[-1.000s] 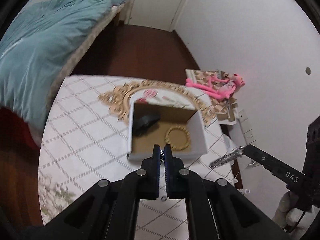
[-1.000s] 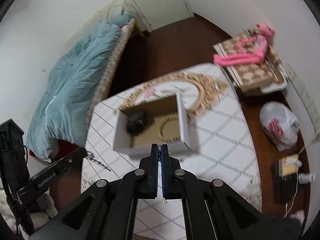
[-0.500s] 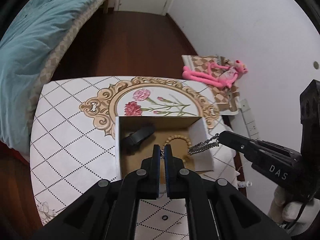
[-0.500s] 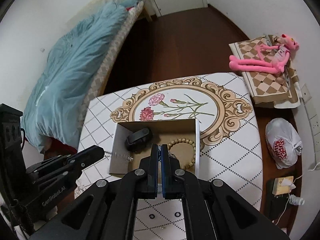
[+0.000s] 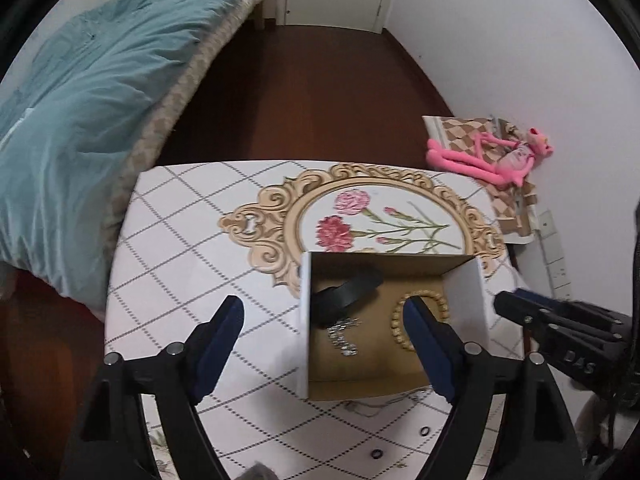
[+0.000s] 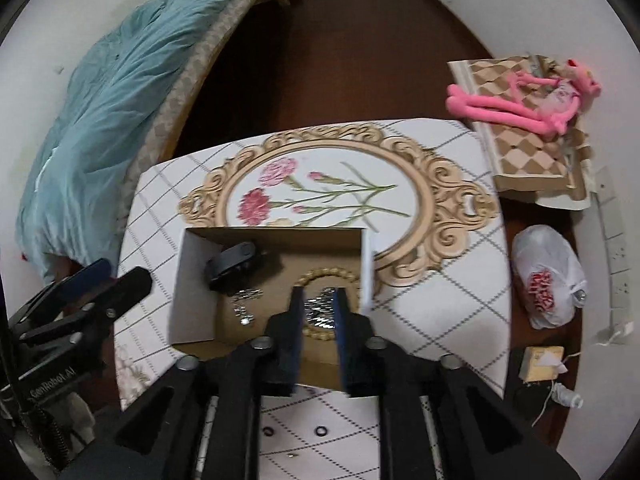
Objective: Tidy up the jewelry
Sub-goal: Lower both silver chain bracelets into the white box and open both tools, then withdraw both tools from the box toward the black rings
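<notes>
An open cardboard box (image 5: 466, 292) (image 6: 192, 280) stands on the patterned table. In it lie a black band (image 5: 346, 294) (image 6: 234, 262), a wooden bead bracelet (image 5: 400, 326) (image 6: 326, 274) and a silver chain (image 5: 342, 336) (image 6: 244, 306). A second silver chain (image 6: 320, 310) lies inside the bracelet, between my right fingers. My left gripper (image 5: 324, 328) is wide open and empty above the box's left wall. My right gripper (image 6: 318, 316) is open over the box, holding nothing.
Small black rings (image 6: 320, 431) (image 5: 424, 431) lie on the table (image 5: 180, 240) in front of the box. A bed with a teal duvet (image 5: 80, 100) stands left. A pink plush toy (image 6: 520, 104) on a checkered box and a white bag (image 6: 548, 276) are right.
Both grippers were shut, each holding a silver chain, and moved over the box. Both have opened, and the two chains now lie in the box.
</notes>
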A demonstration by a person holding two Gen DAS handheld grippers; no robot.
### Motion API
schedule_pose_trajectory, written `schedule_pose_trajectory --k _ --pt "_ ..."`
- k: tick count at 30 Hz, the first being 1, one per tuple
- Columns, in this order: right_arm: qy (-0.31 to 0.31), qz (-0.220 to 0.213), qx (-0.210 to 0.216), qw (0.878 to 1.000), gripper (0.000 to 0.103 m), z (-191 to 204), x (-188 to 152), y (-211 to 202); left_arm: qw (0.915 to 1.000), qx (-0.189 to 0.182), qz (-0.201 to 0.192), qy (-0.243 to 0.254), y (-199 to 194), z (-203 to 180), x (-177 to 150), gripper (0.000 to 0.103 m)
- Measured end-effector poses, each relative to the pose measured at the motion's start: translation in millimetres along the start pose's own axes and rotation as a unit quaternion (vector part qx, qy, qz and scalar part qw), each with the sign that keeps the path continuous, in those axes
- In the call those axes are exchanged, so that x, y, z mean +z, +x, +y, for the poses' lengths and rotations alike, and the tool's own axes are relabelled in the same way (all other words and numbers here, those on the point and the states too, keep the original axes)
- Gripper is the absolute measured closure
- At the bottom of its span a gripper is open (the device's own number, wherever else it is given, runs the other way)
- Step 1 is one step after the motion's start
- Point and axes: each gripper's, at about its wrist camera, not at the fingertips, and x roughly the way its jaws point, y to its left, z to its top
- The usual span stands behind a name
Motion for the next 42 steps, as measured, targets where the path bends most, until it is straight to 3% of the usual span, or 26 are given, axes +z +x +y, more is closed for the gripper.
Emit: schedule_pose_trajectory --k 1,2,3,5,7,13,20,34,42 --pt "-0.001 -0.002 -0.008 1.000 0.061 -1.7 -1.6 -0.3 0.9999 0.010 -0.001 0.002 0.2 0.3 -2.1 0.003" --pt "-0.002 -0.004 -0.018 1.000 0.049 -3.1 -4.0 -0.5 0.9998 0.020 -0.005 0.003 0.2 0.7 -5.4 0.000" --pt "-0.005 -0.008 -0.032 0.999 0.043 -3.4 -7.3 -0.2 0.9995 0.028 -0.010 0.002 0.0 1.1 -8.8 0.000" --pt "-0.012 -0.009 -0.058 0.998 0.020 -4.0 -14.3 2.5 0.9985 0.051 -0.019 0.003 0.8 1.9 -14.5 0.000" --pt "-0.016 -0.006 -0.077 0.997 0.007 -4.5 -22.7 7.2 0.9979 0.062 -0.020 0.003 3.0 2.5 -21.4 0.000" --pt "-0.026 -0.013 -0.120 0.992 0.006 -2.4 -46.5 15.9 0.9970 0.075 -0.014 0.007 7.9 0.4 -39.7 0.000" --pt "-0.023 -0.027 -0.126 0.991 0.004 3.0 -58.7 9.3 0.9964 0.079 -0.032 0.002 -8.9 0.6 -46.7 0.000" --pt "-0.027 -0.102 -0.123 0.987 0.004 25.3 -91.3 -62.0 0.9914 0.085 -0.100 0.000 -81.3 -6.1 -74.5 0.000" --pt "-0.027 -0.143 -0.114 0.983 0.004 36.5 -113.7 -104.1 0.9894 0.083 -0.119 -0.005 -109.0 -5.6 -92.8 0.000"
